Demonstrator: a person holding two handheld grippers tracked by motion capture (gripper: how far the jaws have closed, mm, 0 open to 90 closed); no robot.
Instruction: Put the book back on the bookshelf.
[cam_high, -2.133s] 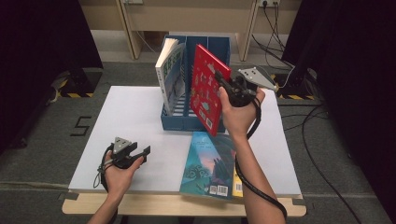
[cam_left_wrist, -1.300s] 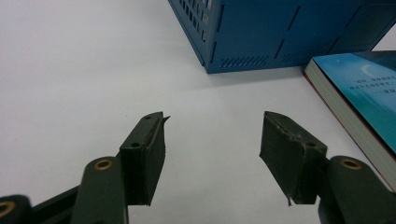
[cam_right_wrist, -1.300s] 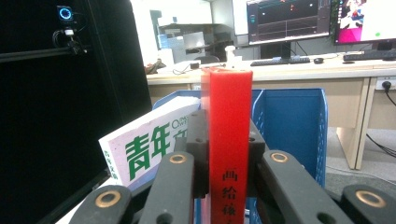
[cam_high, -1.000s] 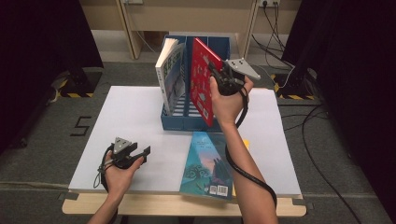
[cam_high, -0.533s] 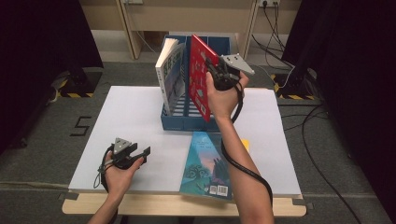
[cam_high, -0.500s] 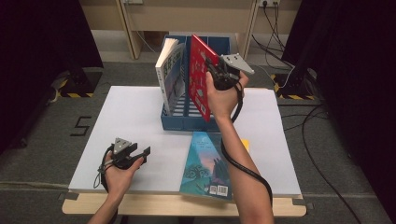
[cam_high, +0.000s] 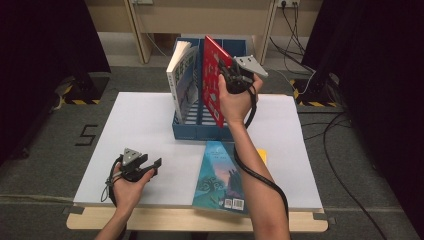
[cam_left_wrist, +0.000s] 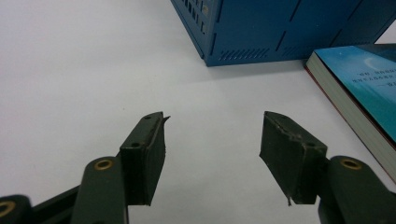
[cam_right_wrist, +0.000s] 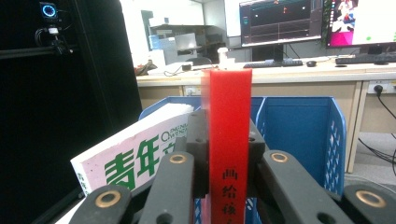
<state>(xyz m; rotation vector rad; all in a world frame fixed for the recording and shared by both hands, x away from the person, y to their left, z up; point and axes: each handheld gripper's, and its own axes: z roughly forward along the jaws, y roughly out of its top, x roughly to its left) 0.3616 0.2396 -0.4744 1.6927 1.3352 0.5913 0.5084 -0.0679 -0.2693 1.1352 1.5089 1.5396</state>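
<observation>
I am clamping my right gripper (cam_high: 226, 75) on the spine of a red book (cam_high: 214, 85), holding it upright over the blue file rack (cam_high: 200, 125) beside a leaning white book (cam_high: 181, 80), while my left gripper (cam_left_wrist: 212, 154) is resting, jaws apart, on the white table (cam_high: 140, 130).

A white tabletop (cam_high: 140, 130) carries a blue file rack (cam_high: 200, 127) directly below the right hand-held gripper (cam_high: 227, 75); a teal book (cam_high: 220, 175) lies flat right of the left hand-held gripper (cam_high: 150, 165).
</observation>
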